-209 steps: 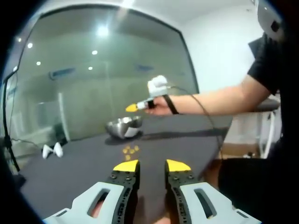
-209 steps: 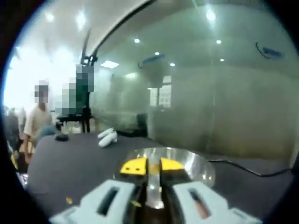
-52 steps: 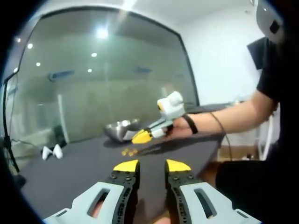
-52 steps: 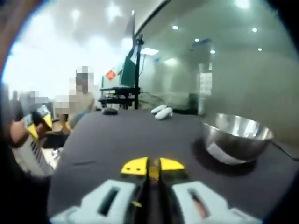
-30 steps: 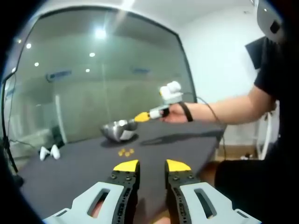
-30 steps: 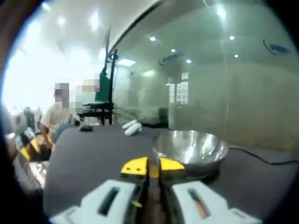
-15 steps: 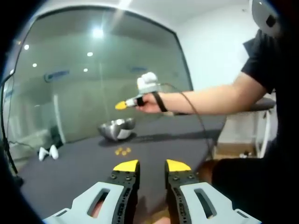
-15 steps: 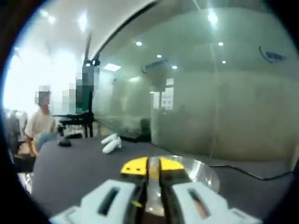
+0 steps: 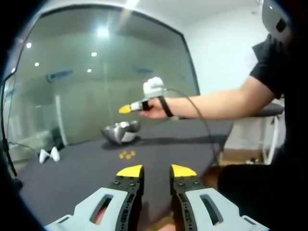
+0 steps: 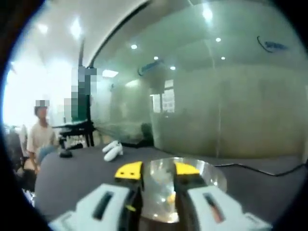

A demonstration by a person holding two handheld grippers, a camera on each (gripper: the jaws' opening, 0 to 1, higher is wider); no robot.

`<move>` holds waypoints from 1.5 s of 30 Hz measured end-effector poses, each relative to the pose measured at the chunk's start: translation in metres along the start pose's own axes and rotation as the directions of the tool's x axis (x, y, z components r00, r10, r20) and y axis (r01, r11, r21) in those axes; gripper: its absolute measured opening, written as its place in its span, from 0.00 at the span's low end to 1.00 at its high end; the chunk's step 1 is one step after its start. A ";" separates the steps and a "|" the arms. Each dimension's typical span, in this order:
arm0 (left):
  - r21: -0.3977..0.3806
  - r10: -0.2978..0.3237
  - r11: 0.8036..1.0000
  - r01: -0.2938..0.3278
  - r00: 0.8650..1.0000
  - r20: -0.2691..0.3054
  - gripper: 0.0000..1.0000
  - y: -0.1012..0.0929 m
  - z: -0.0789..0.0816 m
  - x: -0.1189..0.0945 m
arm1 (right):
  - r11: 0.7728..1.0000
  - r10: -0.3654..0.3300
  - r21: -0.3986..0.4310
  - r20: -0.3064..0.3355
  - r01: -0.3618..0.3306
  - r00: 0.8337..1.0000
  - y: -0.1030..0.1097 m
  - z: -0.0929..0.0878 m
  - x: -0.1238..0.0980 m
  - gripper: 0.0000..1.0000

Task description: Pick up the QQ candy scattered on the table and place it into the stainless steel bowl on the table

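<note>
In the left gripper view a stainless steel bowl [image 9: 120, 132] stands on the dark table [image 9: 72, 168], with several yellow QQ candies [image 9: 126, 154] lying in front of it. My left gripper [image 9: 156, 172] hangs open near the table's front, holding nothing. The right gripper [image 9: 126, 109], held by a person's hand, hovers above the bowl. In the right gripper view my right gripper [image 10: 157, 169] is open directly over the bowl [image 10: 211, 178], and a yellow candy [image 10: 169, 198] lies inside the bowl.
Two white controllers [image 9: 49, 155] lie at the table's far left, also seen as controllers [image 10: 112, 150] beyond the bowl. A glass wall [image 9: 96, 86] runs behind the table. A cable [image 10: 260, 169] trails on the table at right. People stand at the far left [image 10: 41, 130].
My right gripper, shut on a candy a moment ago, has opened over the bowl and the candy now lies inside it. The left gripper has stayed put.
</note>
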State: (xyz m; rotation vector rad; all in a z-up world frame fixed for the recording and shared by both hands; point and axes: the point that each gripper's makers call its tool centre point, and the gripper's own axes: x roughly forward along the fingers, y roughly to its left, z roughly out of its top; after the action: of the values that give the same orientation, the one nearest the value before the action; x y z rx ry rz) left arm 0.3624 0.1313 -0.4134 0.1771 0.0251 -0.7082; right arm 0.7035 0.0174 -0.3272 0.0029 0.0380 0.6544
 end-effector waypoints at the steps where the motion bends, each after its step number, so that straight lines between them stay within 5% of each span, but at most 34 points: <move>1: 0.000 -0.002 1.000 0.002 1.000 0.000 0.23 -0.001 0.000 0.000 | 1.000 0.001 -0.007 0.000 -0.001 1.000 0.003 0.000 -0.003 0.24; 12: 0.005 0.000 1.000 0.000 1.000 0.002 0.23 0.001 0.001 0.001 | 0.999 0.033 -0.015 0.036 -0.032 0.999 0.021 0.013 -0.027 0.22; 15: 0.000 0.001 1.000 -0.001 1.000 -0.001 0.23 0.001 -0.002 -0.001 | 0.998 0.056 -0.010 0.075 -0.055 0.996 0.035 0.013 -0.053 0.22; 31: 0.017 -0.022 1.000 0.022 1.000 -0.010 0.23 -0.008 -0.006 0.003 | 0.990 0.141 -0.001 -0.005 -0.141 0.990 0.049 -0.061 -0.159 0.19; 37: 0.025 -0.039 0.999 0.040 0.999 -0.012 0.23 -0.013 -0.006 0.007 | 0.980 0.197 0.003 -0.068 -0.197 0.978 0.064 -0.088 -0.163 0.20; 45: 0.007 -0.019 1.000 0.019 1.000 -0.009 0.23 -0.006 -0.008 0.001 | 0.963 0.250 -0.061 -0.145 -0.261 0.957 0.083 -0.098 -0.145 0.21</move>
State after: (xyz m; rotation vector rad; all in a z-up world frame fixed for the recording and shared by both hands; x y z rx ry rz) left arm 0.3600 0.1273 -0.4227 0.1869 0.0333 -0.7269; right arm 0.5343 -0.0055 -0.4188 -0.1158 0.1454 0.9149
